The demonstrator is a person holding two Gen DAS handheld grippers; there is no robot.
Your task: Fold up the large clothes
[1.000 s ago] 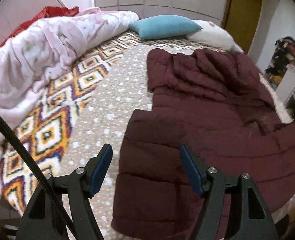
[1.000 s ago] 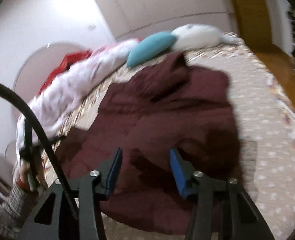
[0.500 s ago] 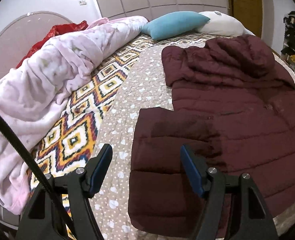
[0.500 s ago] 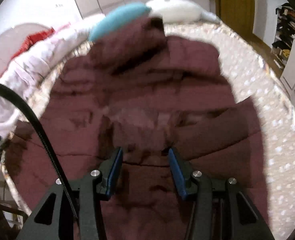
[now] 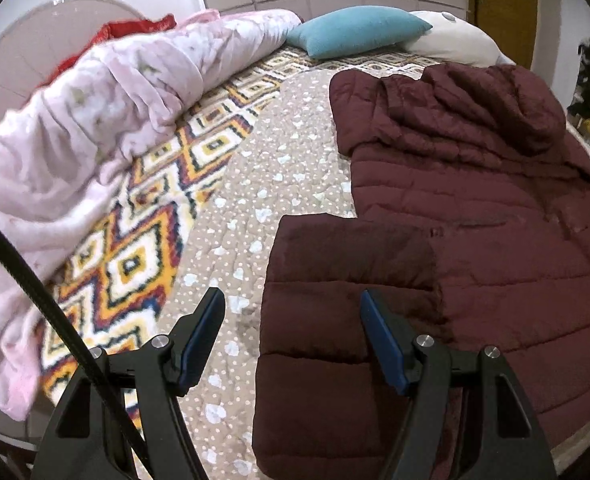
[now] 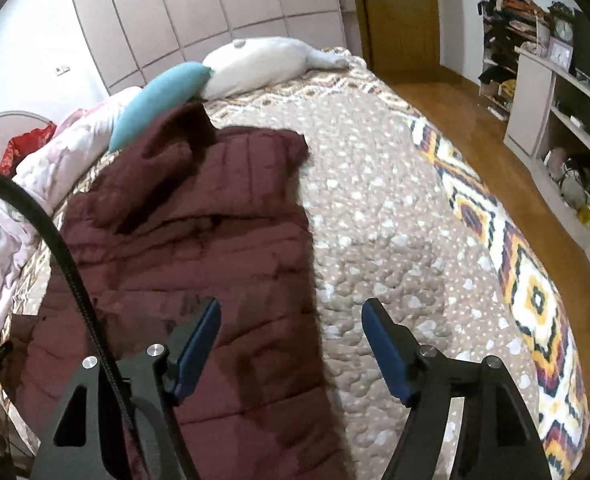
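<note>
A dark maroon quilted hooded jacket lies spread on the bed, hood toward the pillows. One sleeve is folded down along its left side. My left gripper is open and empty, hovering above that sleeve's left edge. In the right wrist view the jacket fills the left half. My right gripper is open and empty above the jacket's right edge, over the bedspread.
The bed has a beige dotted bedspread with a diamond-patterned border. A bunched pink duvet lies on the left. A teal pillow and a white pillow lie at the head. Shelves and wooden floor are right.
My right gripper has opened wider and swung right, from over the jacket's middle to its right edge. My left gripper has drifted slightly; the jacket lies as before.
</note>
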